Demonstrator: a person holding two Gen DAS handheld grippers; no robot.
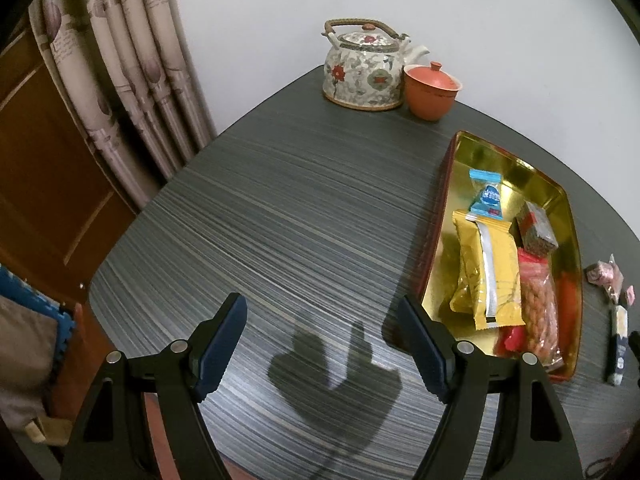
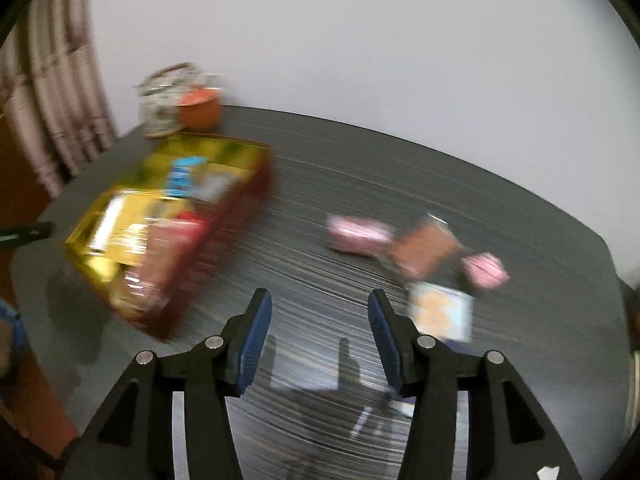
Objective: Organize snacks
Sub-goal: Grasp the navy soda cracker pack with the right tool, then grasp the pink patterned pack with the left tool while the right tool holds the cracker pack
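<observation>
- The gold tin tray (image 1: 472,148) sits on the dark striped table (image 1: 280,208) and serves as the collecting place; inside lie a blue-wrapped candy (image 1: 486,194), a yellow snack packet (image 1: 486,268), a small dark box (image 1: 536,228) and a red bag of nuts (image 1: 538,308), packed side by side so the far end stays free for more
- The left gripper (image 1: 324,340) hangs above bare table just beside the tray's near corner, fingers spread wide with nothing between them (probably parked out of the way)
- The right gripper (image 2: 320,332) is partly spread and pinches nothing; only table shows between its pads; its view is badly smeared
- Outside the tray, to its right, snacks are still loose: a pink wrapped sweet (image 2: 356,236), a brownish packet (image 2: 424,252), a second pink piece (image 2: 486,270) and a pale packet (image 2: 442,312) just beside the right finger; these look like what remains to gather
- A floral teapot (image 1: 362,68) and a lidded orange cup (image 1: 432,92) stand together at the far edge, apart from the snacks
</observation>
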